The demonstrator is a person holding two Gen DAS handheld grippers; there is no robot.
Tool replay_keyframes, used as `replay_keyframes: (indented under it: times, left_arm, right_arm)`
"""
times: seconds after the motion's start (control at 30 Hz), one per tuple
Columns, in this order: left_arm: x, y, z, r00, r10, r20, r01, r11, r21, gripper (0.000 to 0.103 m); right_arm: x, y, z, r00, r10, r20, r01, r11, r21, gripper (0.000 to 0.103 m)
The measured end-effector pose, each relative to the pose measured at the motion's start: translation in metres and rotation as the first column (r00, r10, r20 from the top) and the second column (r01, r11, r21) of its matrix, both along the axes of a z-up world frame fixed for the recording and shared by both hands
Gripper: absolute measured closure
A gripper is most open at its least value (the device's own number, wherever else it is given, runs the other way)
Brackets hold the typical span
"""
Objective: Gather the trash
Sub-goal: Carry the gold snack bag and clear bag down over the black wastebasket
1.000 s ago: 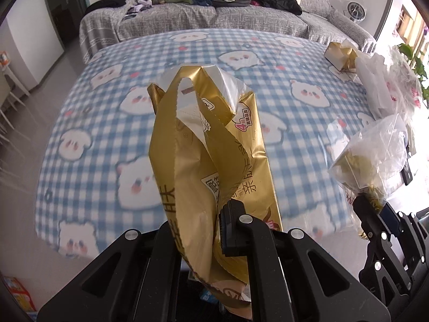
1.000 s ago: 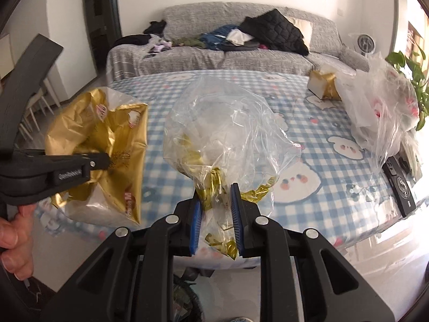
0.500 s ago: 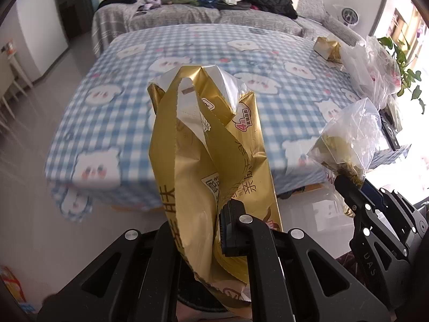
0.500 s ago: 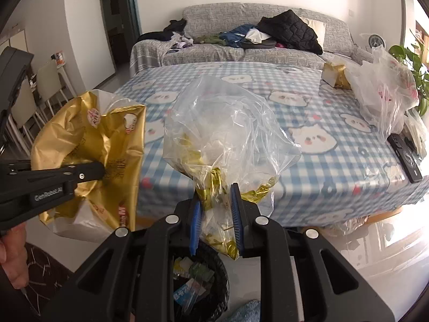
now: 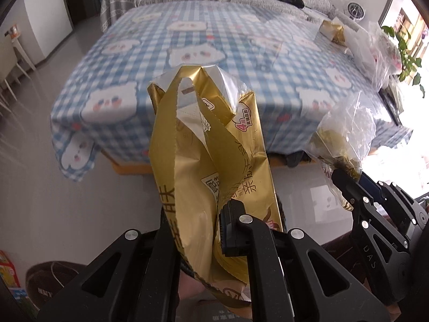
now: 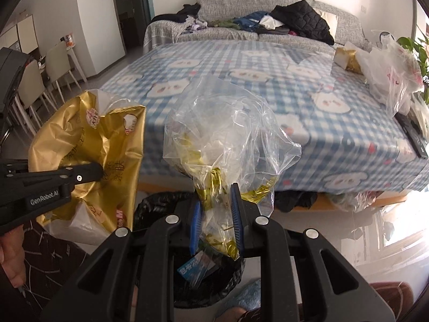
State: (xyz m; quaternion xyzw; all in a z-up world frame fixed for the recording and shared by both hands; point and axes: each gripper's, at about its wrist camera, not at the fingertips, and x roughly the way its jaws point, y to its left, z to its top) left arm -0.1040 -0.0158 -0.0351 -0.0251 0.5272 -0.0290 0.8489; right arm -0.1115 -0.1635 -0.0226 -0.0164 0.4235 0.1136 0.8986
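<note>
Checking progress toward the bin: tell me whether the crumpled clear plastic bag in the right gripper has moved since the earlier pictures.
Yes. The crumpled clear plastic bag has pulled back off the blue checked table and now hangs over the black-lined trash bin.

wrapper (image 5: 203,145): gold | bag (image 6: 228,128): clear | tablecloth (image 5: 219,37): blue-white check, bears | bin liner (image 6: 152,204): black

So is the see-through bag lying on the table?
No, the clear plastic bag is pinched in the right gripper, held up above a black-lined bin, in front of the checked table.

Wrapper (image 6: 88,145) left of bag (image 6: 225,145), bin (image 6: 209,268) below, table (image 6: 308,112) behind
</note>
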Motion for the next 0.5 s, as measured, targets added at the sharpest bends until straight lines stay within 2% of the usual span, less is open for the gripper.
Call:
replay_keyframes:
  times: [0.3,0.5]
  left_arm:
    - [-0.018,0.012,-0.052,0.997,0.027,-0.076,-0.027,1.0,0.004,0.098]
    - [-0.023,0.013,-0.081,0.994,0.039,-0.105,-0.037,0.999,0.019,0.098]
  right_arm:
    - [-0.015,0.013,-0.024,0.999,0.013,-0.035,-0.014,1.0,-0.026,0.084]
    - [-0.011,0.021,-0.052,0.997,0.029,-0.074,-0.031,0.999,-0.031,0.084]
